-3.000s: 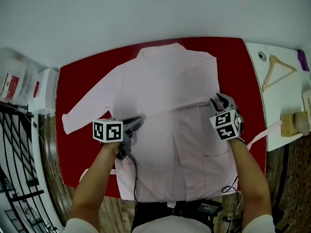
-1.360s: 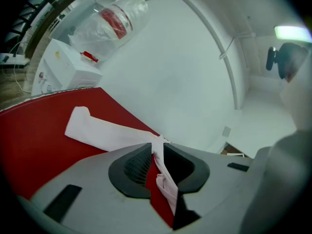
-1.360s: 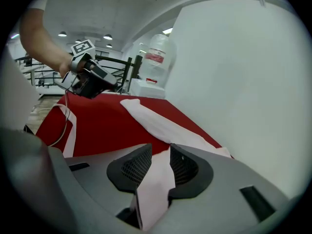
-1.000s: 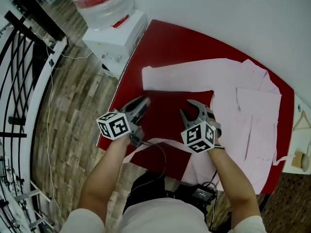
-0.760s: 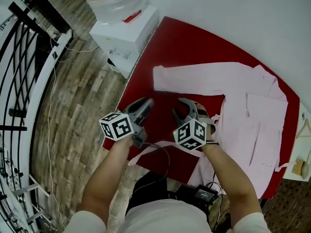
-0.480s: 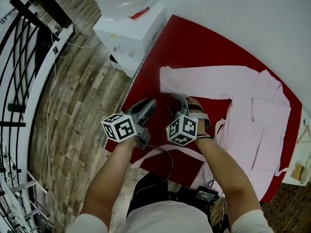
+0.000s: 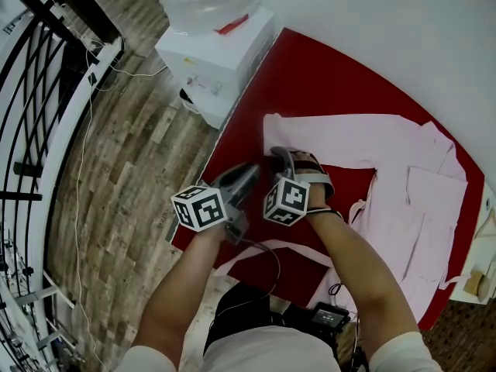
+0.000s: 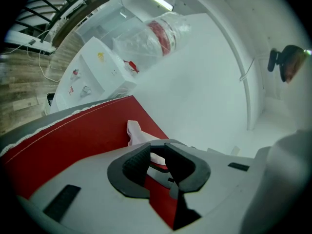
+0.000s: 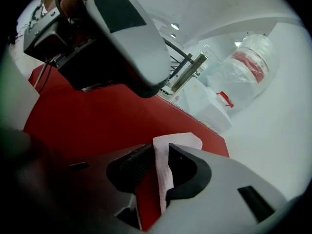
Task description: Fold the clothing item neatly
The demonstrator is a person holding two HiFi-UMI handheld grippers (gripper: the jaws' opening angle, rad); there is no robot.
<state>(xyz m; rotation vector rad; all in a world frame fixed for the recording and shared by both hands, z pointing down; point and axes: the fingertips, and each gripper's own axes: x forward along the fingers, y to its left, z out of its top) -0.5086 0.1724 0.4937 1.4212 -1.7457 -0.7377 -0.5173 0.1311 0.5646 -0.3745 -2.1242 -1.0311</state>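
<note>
The red table (image 7: pixel 310 60) carries the shirt (image 7: pixel 422 208) laid flat. Its body is at the right of the head view, and one sleeve (image 7: pixel 341 139) stretches left to mid-frame. The step in hand looks to be taking that sleeve's cuff (image 7: pixel 273 129) and folding it in over the body.

The right gripper (image 7: pixel 282 158) stands at the cuff, jaws apart with the cuff's edge between them. Bare red shows beside one pad, so I judge it not yet pinched. The left gripper (image 7: pixel 246 173), just left of it, is unclenched and empty.

To do this well, close the right firmly on both layers of the cuff and let the left take the other corner. Then lift low and carry the sleeve straight across, so it lands flat without a twist.

Only the head view shows the whole shirt and where the sleeve must go, but it hides the jaw gaps. Only the right gripper view shows cloth inside the jaws. The left gripper view shows nothing between its own jaws, and the cuff lying beyond them.
</note>
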